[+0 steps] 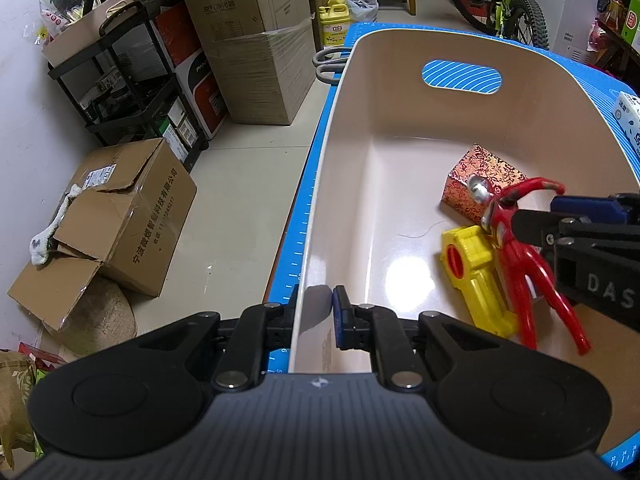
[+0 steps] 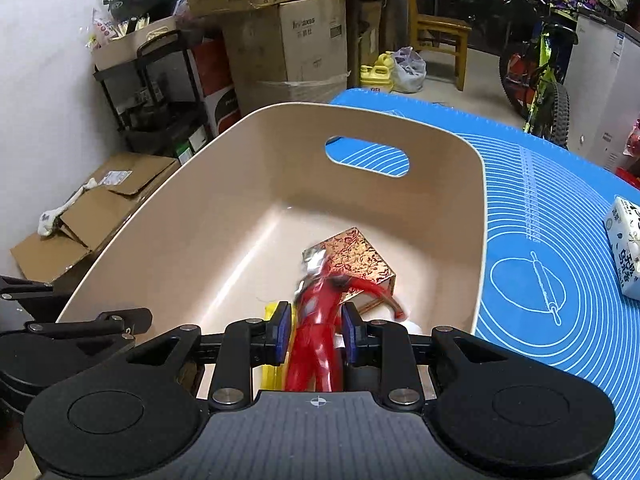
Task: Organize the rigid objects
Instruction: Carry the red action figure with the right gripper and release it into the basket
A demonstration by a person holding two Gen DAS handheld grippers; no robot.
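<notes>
Red plastic hero figure (image 2: 320,320) sits between the right gripper (image 2: 316,332)'s parted pads over the beige plastic bin (image 2: 168,216), drop in hand, retreat next, left gripper (image 1: 316,312) clamped on its rim.

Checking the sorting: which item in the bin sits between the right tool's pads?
The red figure, between the right tool pads; yellow toy and patterned box lie apart.

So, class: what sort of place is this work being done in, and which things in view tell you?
Probably a household storage room or garage: stacked cardboard boxes along the wall, a bicycle parked behind the table, and a black shelf cart crammed with oddments.
</notes>
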